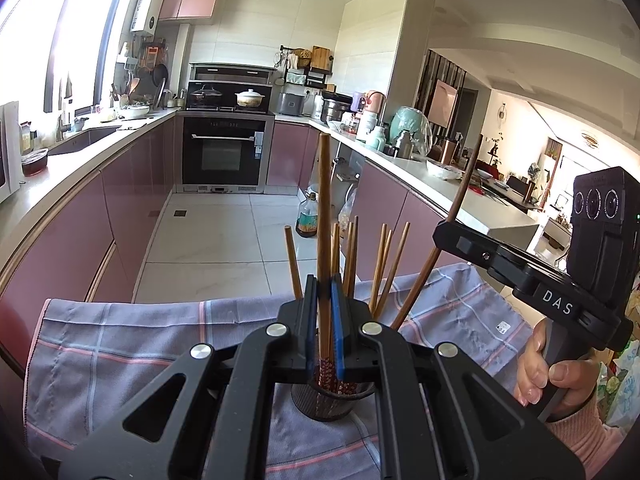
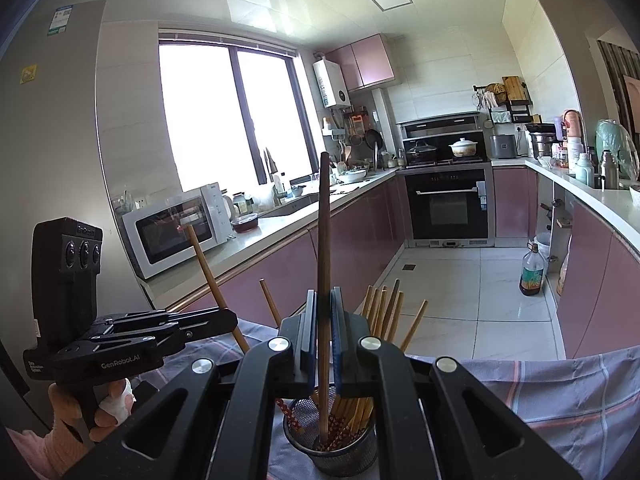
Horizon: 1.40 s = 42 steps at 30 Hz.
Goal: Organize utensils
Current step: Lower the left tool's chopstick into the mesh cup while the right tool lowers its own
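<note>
While both hands are working over the checked cloth (image 2: pixel 560 392) on the bench, each set of tongs is pinching a single chopstick above the mesh holder (image 2: pixel 332 446).

Left side: the left tongs (image 1: pixel 325 300) are sitting nearly closed on a dark chopstick (image 1: pixel 323 216), gripping it low on the shaft so it is standing upright, patterned tip already dipping into the holder just below the fingertips.

Centre: the other chopsticks (image 2: pixel 380 304) are fanning out of the holder, just beyond the tongs, leaning on its rim.

Right side: the right tongs (image 2: pixel 325 316) are clamped fully onto another dark chopstick (image 2: pixel 323 240), likewise vertical, its tip inside the holder. Holding it upright is probably for a clean drop among the rest.
</note>
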Motion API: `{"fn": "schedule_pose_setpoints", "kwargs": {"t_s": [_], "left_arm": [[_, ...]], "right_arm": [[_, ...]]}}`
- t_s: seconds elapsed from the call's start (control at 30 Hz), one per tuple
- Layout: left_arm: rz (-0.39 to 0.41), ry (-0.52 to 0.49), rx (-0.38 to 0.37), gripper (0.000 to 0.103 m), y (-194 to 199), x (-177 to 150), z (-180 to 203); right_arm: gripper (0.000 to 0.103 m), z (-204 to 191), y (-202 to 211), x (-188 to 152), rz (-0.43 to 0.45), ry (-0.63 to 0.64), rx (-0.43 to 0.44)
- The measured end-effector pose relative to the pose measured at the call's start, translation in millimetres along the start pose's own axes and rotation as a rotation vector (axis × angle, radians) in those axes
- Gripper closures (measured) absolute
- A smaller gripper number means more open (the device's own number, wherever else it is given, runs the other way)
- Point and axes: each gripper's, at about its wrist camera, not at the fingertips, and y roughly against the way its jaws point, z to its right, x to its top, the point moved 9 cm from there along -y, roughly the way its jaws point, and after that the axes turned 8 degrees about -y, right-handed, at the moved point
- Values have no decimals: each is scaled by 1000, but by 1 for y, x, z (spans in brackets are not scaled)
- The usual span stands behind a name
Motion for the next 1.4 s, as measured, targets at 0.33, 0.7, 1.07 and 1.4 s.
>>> {"fn": "schedule_pose_setpoints", "kwargs": {"t_s": [0.33, 0.7, 1.07, 1.4], "left_arm": [[-37, 2, 4, 96, -13, -7, -8], [-63, -1, 16, 96, -28, -12, -16], [-92, -4, 20, 96, -42, -22, -14], [-113, -19, 21, 96, -47, -28, -17]], "right_arm": [[98, 1, -3, -10, -31, 1, -7], [98, 0, -5, -14, -47, 15, -20], [98, 2, -11, -19, -67, 13, -24], [98, 6, -17, -24, -92, 12, -27]]}}
